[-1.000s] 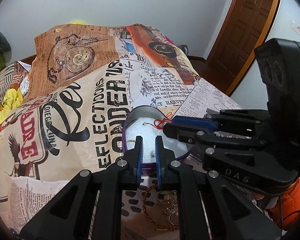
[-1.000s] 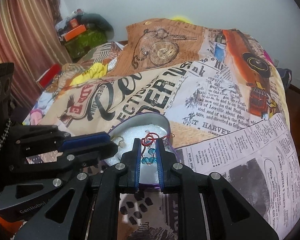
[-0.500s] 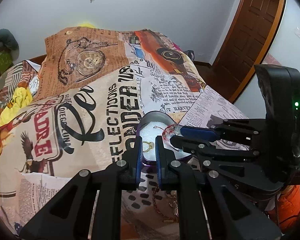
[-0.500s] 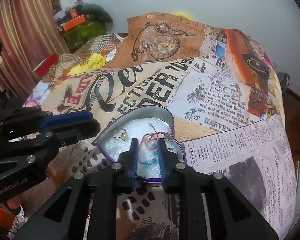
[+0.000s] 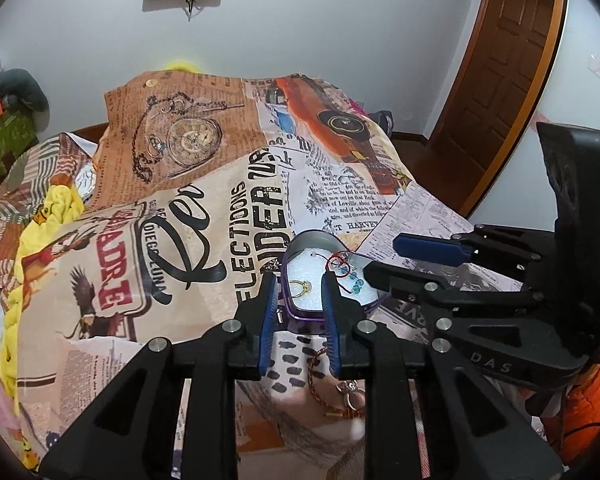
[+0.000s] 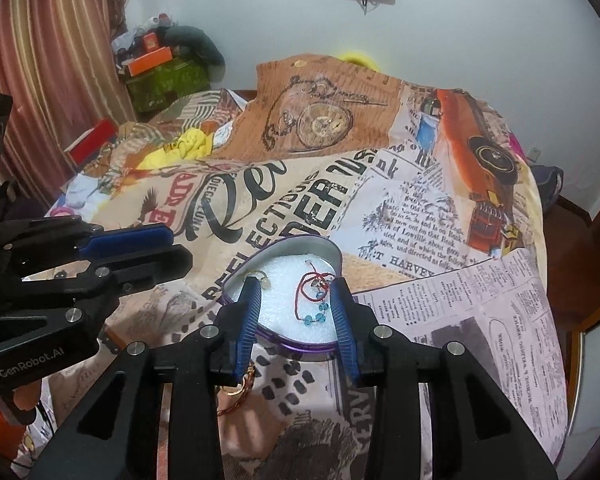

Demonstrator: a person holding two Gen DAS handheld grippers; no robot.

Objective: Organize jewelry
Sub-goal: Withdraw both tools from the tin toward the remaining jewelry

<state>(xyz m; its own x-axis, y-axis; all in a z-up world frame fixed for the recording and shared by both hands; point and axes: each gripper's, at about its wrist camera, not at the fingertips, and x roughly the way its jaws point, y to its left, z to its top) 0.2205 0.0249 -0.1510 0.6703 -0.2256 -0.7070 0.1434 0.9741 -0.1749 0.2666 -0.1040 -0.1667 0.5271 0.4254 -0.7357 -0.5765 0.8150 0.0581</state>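
Both claws are hovering over a heart-shaped tin (image 6: 332, 250) with a white foam lining, sitting near the front edge of a bed. Jaws of the left gripper (image 5: 298, 298) are spreading apart with nothing pinched between them; jaws of the right gripper (image 6: 296, 304) are also widening, empty. Inside the tin, a gold ring (image 5: 302, 287) is lying on the left of the foam and a red cord bracelet with blue beads (image 6: 312, 300) is lying on the right. So two pieces appear stowed. Nearer the front edge, outside the tin, a braided chain with a charm (image 5: 340, 392) is waiting on the bedspread (image 5: 204, 216), which is printed like old newspapers. Behind are a white wall, a wooden door (image 5: 508, 72) and striped curtains (image 6: 52, 60).
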